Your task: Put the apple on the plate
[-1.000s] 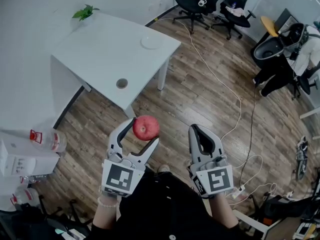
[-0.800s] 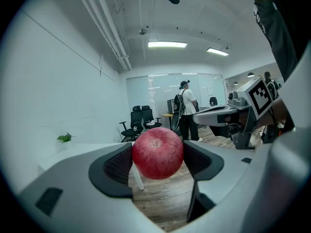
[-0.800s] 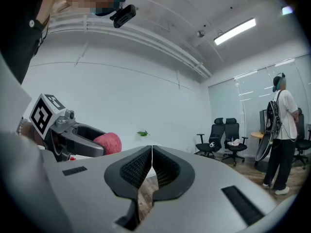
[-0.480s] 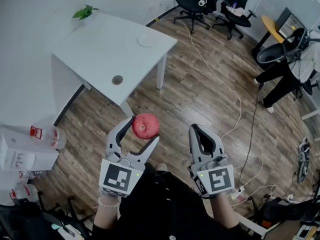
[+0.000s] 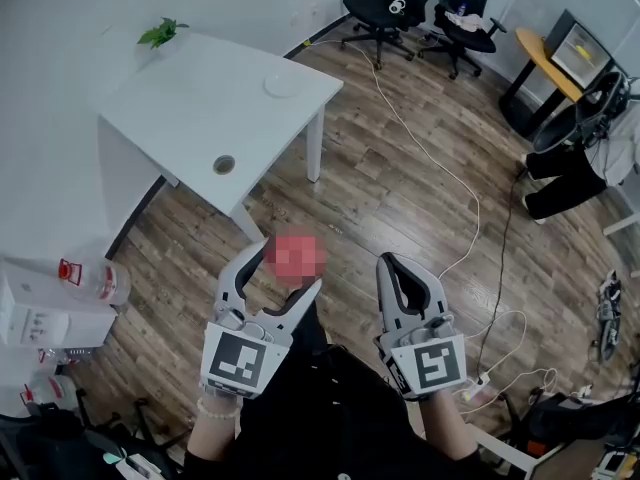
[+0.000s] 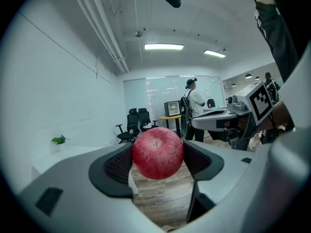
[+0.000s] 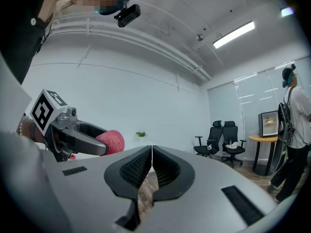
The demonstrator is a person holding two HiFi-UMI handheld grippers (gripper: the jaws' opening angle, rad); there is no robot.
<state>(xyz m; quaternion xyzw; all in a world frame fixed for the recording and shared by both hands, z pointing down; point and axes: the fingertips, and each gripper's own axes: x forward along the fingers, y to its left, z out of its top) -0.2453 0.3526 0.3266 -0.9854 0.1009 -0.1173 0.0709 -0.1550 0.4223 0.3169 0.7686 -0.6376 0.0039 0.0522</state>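
Observation:
A red apple [image 6: 157,153] sits clamped between the pads of my left gripper [image 5: 283,263], held in the air over the wooden floor; in the head view a mosaic patch covers the apple [image 5: 294,256]. From the right gripper view the apple [image 7: 111,141] shows at the left with the left gripper's fingers [image 7: 82,139] around it. My right gripper [image 5: 399,265] is beside it to the right, its jaws pressed together with nothing between them. A small white plate [image 5: 282,85] lies near the far right edge of the white table [image 5: 190,118], well ahead of both grippers.
The table has a round cable hole [image 5: 224,165] near its front edge and a green plant [image 5: 159,34] at its far corner. A white cable [image 5: 440,168] runs over the floor. Black office chairs [image 5: 420,13] stand at the back. Water bottles and boxes [image 5: 60,298] are at the left.
The view has shifted a little, so the table and plate sit slightly further left and higher. Both grippers keep their places, the left still shut on the apple.

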